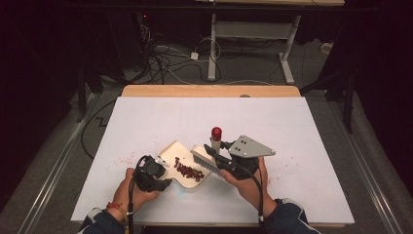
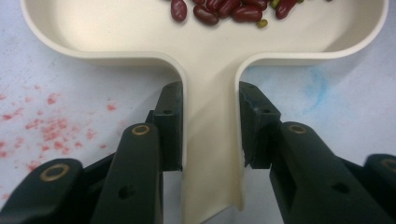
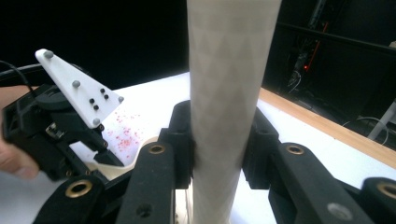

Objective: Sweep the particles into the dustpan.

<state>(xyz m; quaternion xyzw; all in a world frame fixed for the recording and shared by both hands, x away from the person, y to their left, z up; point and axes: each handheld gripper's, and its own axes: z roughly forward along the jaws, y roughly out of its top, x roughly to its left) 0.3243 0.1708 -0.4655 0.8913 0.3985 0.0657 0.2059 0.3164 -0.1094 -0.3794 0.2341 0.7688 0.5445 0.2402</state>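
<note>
A cream dustpan (image 1: 171, 150) lies on the white table near its front edge, with a heap of red beans (image 1: 189, 171) inside. My left gripper (image 1: 163, 164) is shut on the pan's flat handle (image 2: 210, 140), one jaw on each side edge. Some beans (image 2: 224, 11) lie just past the handle in the pan. To the right, my right gripper (image 1: 217, 157) is shut on the pale handle (image 3: 229, 70) of a hand brush. The brush's bristles (image 1: 201, 160) rest at the pan's right rim, and its red-capped end (image 1: 216, 132) points up.
Red specks stain the white table sheet (image 1: 146, 122) left of the pan (image 2: 46, 130) and to its right. A wooden strip (image 1: 209, 90) edges the far side. Cables and a desk frame (image 1: 212, 48) stand on the floor beyond.
</note>
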